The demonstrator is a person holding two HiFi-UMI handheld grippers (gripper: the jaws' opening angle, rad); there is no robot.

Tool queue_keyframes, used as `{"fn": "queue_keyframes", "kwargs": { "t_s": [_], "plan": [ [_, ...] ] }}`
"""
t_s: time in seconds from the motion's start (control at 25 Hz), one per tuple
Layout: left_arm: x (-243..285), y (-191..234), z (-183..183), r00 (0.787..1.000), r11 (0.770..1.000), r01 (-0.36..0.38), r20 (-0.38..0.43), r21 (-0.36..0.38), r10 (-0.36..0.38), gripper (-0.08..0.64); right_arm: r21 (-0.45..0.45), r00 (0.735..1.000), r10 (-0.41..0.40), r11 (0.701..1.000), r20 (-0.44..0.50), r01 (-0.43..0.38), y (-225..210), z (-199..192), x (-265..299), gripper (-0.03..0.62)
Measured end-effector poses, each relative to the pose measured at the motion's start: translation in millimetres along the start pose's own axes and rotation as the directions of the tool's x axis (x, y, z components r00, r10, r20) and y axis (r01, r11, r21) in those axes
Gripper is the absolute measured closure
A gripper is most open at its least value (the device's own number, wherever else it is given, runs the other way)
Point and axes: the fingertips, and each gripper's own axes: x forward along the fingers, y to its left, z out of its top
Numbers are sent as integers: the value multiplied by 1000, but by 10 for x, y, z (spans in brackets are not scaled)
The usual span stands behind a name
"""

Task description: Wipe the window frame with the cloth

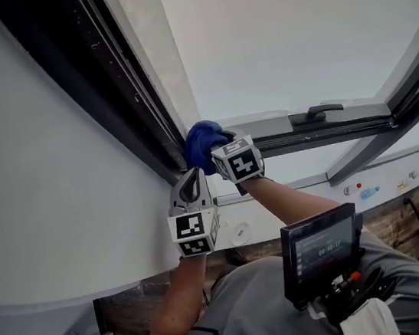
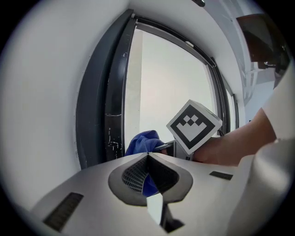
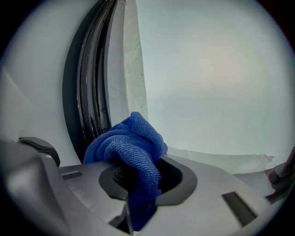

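The blue cloth (image 1: 203, 143) is bunched in my right gripper (image 1: 212, 150), which is shut on it. The cloth presses against the lower corner of the dark window frame (image 1: 116, 83). In the right gripper view the cloth (image 3: 133, 143) bulges out of the shut jaws of the right gripper (image 3: 138, 173), right beside the frame's dark rails (image 3: 85, 92). My left gripper (image 1: 189, 176) sits just below and left of the cloth, shut with nothing in it, pointing up at the frame. From the left gripper view, the cloth (image 2: 143, 140) and the right gripper's marker cube (image 2: 194, 125) show beyond the closed left gripper (image 2: 148, 156).
A white wall (image 1: 34, 187) runs left of the frame. The opened sash with a dark handle (image 1: 316, 114) lies to the right, above a white sill (image 1: 306, 196). A small screen (image 1: 320, 252) hangs at the person's chest. Brick wall shows below the sill.
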Motion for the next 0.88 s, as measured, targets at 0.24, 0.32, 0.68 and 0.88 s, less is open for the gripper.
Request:
{"fn": "queue_keyframes", "kwargs": {
  "t_s": [0.24,0.32,0.68,0.88],
  "plan": [
    [262,-283,24,1000,1000,3,-11,-27,-3,551,6,999,-39,999,-35,39,-551,-179,-250,497],
    [359,-424,47,1000,999,15,-13,-37,-15,551,7,999,-42,999,-35,42,-701,-245,-346,495],
    [735,-1023,103,997,997,78,-28,-10,-78,551,81,990,-142,986,-24,143,-1570,-418,-822,495],
    [895,-1256,169,992,992,123,-28,14,-123,551,66,984,-177,982,-28,179,-1761,-435,-1012,495]
  ]
}}
